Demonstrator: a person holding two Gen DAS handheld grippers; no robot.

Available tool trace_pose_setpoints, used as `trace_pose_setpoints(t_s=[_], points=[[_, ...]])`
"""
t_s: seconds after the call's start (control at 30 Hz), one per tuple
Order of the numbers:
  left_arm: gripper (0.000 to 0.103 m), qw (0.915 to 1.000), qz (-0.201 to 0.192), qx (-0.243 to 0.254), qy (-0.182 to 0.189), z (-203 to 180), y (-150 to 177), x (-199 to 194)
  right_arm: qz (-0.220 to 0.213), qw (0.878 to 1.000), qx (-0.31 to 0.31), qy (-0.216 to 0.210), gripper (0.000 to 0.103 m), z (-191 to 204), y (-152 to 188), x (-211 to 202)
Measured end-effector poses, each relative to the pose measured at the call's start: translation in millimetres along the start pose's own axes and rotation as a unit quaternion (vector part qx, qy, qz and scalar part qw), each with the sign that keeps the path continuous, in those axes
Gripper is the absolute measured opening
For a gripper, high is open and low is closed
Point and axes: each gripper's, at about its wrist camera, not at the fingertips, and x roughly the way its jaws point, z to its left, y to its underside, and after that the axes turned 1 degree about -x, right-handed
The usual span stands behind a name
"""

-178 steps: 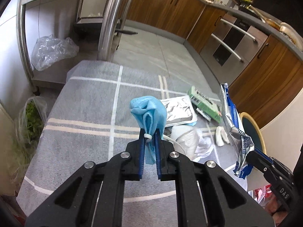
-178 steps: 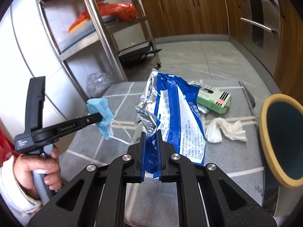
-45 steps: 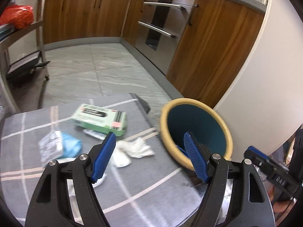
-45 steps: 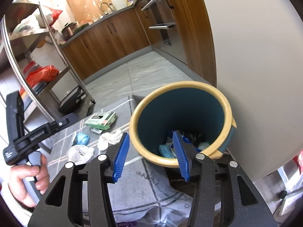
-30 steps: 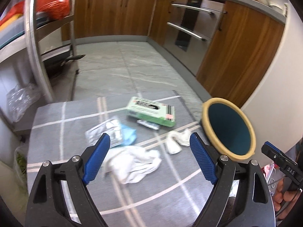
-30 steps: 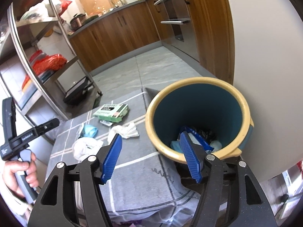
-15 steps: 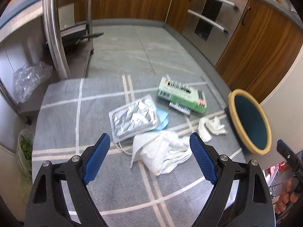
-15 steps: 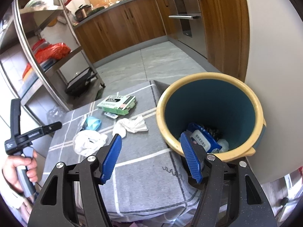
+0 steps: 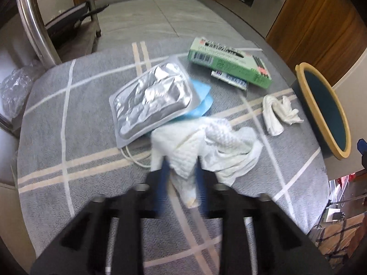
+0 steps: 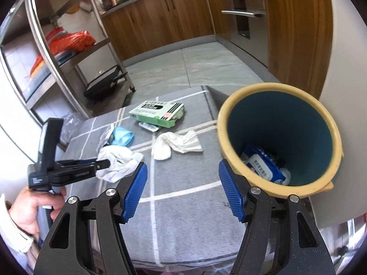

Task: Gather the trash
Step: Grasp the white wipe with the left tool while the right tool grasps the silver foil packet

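Note:
My left gripper (image 9: pixel 180 174) is blurred by motion, its jaws narrowed around the near edge of a big crumpled white tissue (image 9: pixel 206 146) on the grey checked cloth (image 9: pixel 68 137). From the right wrist view the left gripper (image 10: pixel 103 163) looks closed on that tissue (image 10: pixel 119 160). My right gripper (image 10: pixel 182 191) is open and empty, above the cloth beside the teal bin with a yellow rim (image 10: pixel 278 91), which holds a blue wrapper (image 10: pixel 263 165). On the cloth lie a silver foil tray (image 9: pixel 151 96), a blue mask (image 9: pixel 201 103), a green box (image 9: pixel 229 59) and a small white tissue (image 9: pixel 277 114).
The bin (image 9: pixel 325 107) stands off the cloth's right edge against a white wall. A steel shelf rack (image 10: pixel 45 45) with a red bag stands to the left. Wooden cabinets and an oven (image 10: pixel 240 11) line the back. A clear plastic bag (image 9: pixel 13 87) lies left of the table.
My left gripper has dropped toward the big white tissue and its jaws have narrowed from wide open around it. My right gripper stays open and has drawn back a little from the bin.

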Motion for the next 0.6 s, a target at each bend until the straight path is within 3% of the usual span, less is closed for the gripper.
trace_pose_setpoints(t_s=[0.1, 0.37, 0.6], points=[[0.008, 0.9998, -0.01, -0.008, 0.017, 9, 3, -11, 0.004, 1.0, -0.004, -0.003, 0.066, 9, -1, 6], [0.008, 0.9934, -0.071, -0.058, 0.068, 47, 18, -66, 0.014, 0.999, -0.028, -0.03, 0.066, 48, -6, 28], [0.008, 0.9791, -0.128, -0.149, 0.054, 102, 34, -99, 0.024, 0.996, -0.049, -0.074, 0.066, 88, -12, 52]])
